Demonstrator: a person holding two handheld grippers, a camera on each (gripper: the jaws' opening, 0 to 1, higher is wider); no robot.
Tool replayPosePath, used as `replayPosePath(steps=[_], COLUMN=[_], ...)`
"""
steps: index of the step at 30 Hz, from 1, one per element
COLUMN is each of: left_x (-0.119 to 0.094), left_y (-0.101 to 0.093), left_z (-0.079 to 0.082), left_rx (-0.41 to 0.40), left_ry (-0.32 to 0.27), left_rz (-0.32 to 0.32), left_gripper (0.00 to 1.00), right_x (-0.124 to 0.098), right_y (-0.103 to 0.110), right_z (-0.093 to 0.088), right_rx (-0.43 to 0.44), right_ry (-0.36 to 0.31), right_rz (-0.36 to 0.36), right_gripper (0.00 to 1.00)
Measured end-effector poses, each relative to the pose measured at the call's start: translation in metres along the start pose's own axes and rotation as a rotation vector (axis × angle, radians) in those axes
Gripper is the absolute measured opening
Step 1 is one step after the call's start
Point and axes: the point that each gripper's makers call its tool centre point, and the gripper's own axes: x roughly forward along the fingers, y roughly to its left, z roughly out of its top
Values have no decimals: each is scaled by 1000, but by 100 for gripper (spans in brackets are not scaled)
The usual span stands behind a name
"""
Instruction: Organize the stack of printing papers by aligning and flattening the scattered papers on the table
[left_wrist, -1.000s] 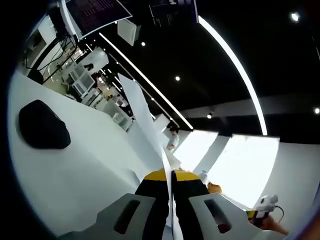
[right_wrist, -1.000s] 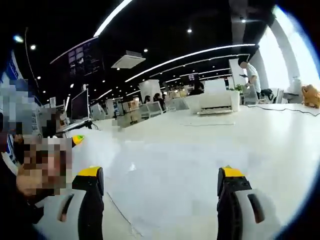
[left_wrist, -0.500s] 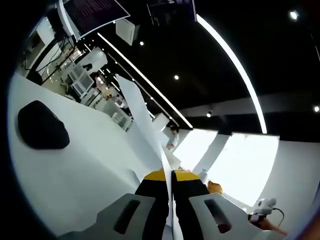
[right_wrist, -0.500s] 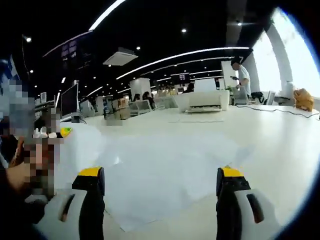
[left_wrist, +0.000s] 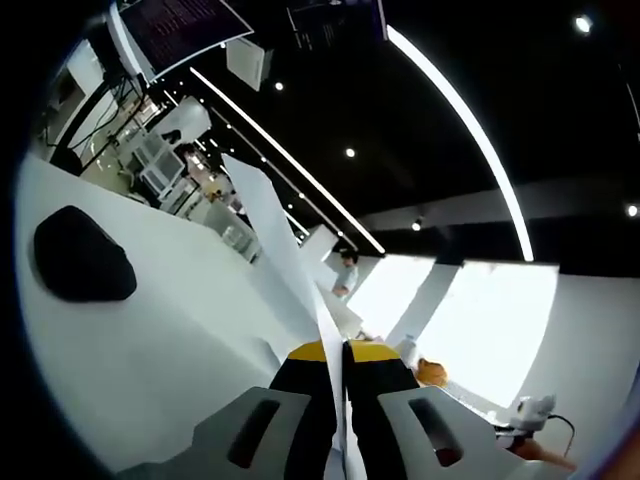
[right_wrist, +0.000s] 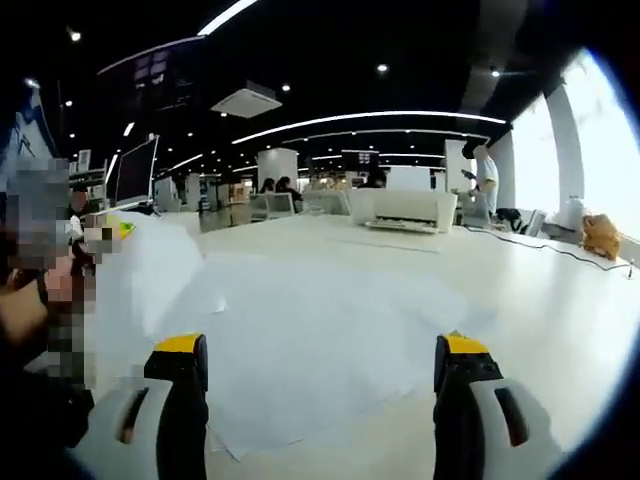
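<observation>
In the left gripper view, the left tool (left_wrist: 335, 352) is seen closed on a sheet of paper (left_wrist: 272, 225), its yellow-tipped jaws pressed together with the sheet's edge pinched between them. The sheet is lifted off the white worktop (left_wrist: 150, 340) and rises edge-on from the jaws toward the dark ceiling. A black rounded object (left_wrist: 82, 255) lies on the worktop, well apart from the held sheet, on its left. Beyond the sheet a bright window wall (left_wrist: 480, 320) is seen, and an orange soft toy (left_wrist: 432, 372) sits near the jaws on their right.

In the right gripper view, the right tool (right_wrist: 320, 362) is held wide open, with nothing between its jaws. The scattered papers (right_wrist: 310, 330) are spread flat on the worktop (right_wrist: 540, 300) directly ahead of the open jaws, the sheets overlapping unevenly with corners sticking out. To the left of these papers a raised sheet (right_wrist: 150, 270) curves upward. A white printer (right_wrist: 405, 208) stands on the worktop far behind the papers, and a standing person (right_wrist: 485, 180) is seen to the right of it.
</observation>
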Motion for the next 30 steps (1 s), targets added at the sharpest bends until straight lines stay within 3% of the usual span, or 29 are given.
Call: replayPosePath(steps=[5, 15, 24, 30], left_x=[0, 0, -1, -1], left_y=[2, 2, 0, -1], left_z=[0, 0, 0, 0], left_rx=[-4, -14, -23, -25], left_ry=[5, 5, 2, 1], left_rz=[-2, -7, -17, -22], left_gripper=[6, 6, 6, 6], right_x=[27, 60, 80, 83], right_y=[-17, -35, -38, -31], right_z=[-3, -1, -5, -16], right_rx=[-73, -62, -24, -41], right_ry=[27, 55, 99, 163], right_rz=[-5, 49, 87, 110], right_gripper=[88, 88, 87, 82])
